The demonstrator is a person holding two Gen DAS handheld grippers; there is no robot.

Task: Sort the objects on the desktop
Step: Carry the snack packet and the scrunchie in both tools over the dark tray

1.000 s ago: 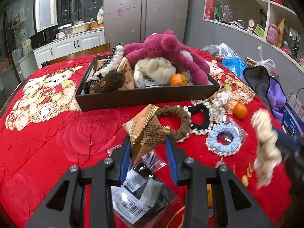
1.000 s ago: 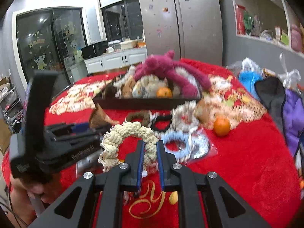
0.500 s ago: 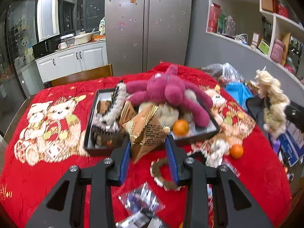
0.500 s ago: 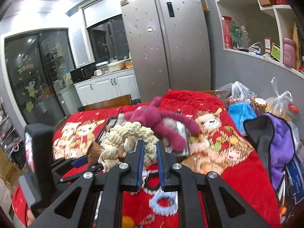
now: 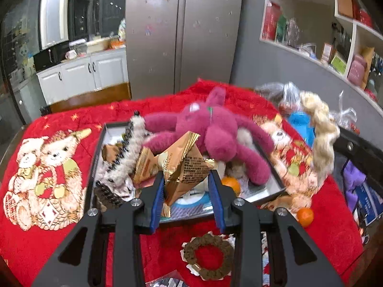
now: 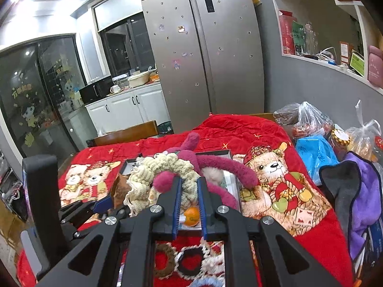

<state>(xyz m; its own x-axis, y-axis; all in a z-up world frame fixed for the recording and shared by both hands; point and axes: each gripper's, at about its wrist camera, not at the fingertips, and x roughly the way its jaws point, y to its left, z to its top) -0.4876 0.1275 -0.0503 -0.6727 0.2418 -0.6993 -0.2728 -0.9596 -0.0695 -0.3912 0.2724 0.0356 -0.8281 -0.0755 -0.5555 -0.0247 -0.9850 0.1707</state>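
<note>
A big silver fridge [image 6: 205,55] stands at the back, with small stickers on its doors. The writing on them is too small to read. In front of it is a table under a red blanket [image 5: 59,239] with teddy bears printed on it. Yellow letters are stuck on the dark glass door [image 6: 21,91] on the left, but they are too blurry to read.

On the blanket sits a dark tray [image 5: 95,157]. A pink plush toy [image 5: 215,134] lies across the top of it. A fuzzy white clip [image 5: 126,157], more snack packs and an orange [image 5: 231,183] are in the tray too.

The left gripper [image 5: 188,191] is over the near edge of the tray. Its fingers are partly open and squeeze a gold snack pack [image 5: 185,165]. The pack has small dark print on it that cannot be read.

The right gripper [image 6: 189,199] is also over the tray. Its fingers are almost closed and pinch a cream hair tie [image 6: 162,174], which hangs in a loop.

A brown hair tie [image 5: 207,253] lies on the blanket near the tray. Another orange [image 5: 305,216] sits beside the tray on the right.
</note>
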